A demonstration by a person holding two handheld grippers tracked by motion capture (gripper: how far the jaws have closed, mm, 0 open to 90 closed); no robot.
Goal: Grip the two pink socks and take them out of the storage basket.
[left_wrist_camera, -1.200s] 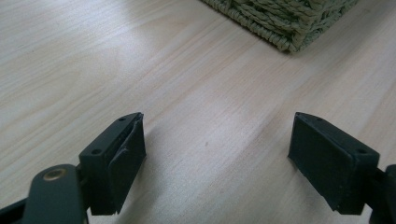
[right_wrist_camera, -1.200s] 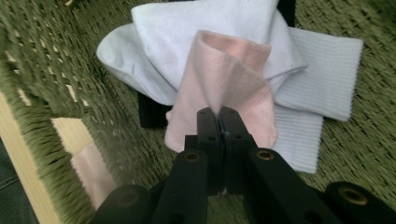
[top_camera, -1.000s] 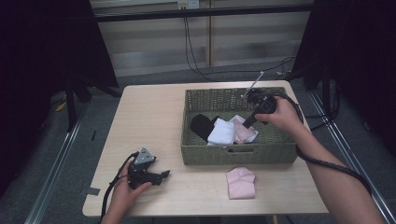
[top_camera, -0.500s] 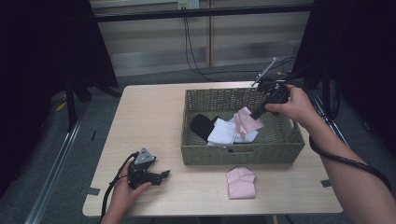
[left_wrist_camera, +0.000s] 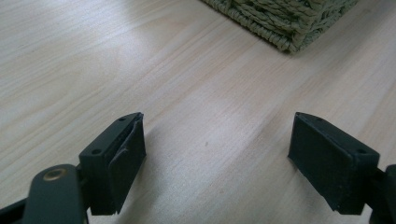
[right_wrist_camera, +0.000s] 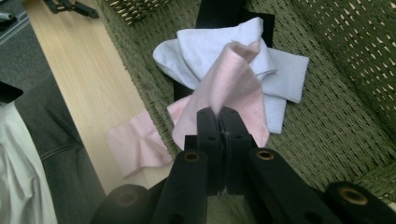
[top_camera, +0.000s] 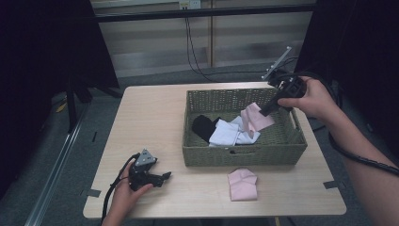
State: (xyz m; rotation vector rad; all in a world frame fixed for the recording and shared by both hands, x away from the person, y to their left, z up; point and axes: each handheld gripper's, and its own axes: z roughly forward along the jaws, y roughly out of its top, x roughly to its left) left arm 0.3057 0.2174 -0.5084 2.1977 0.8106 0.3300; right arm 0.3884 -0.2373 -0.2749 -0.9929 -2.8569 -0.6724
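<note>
While pinched in closed right claw [right_wrist_camera: 219, 122], pink sock [right_wrist_camera: 229, 88] hangs limp, creased; left claw [left_wrist_camera: 215, 154] gapes empty.

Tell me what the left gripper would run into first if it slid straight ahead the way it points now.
Probably the woven green wicker basket: its corner lies ahead, slightly right of the open left gripper, across bare light wooden tabletop. Depth is unclear, so it might just brush past.

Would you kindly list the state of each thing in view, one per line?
Right gripper: shut on the pink sock, raised over the basket.
Pink sock: lifted, hanging from the jaws.
Left gripper: open, holding nothing, low over the table.
Basket: upright, holding white and black socks.
White socks: lying loose.
Second pink sock: lying on the table.
</note>
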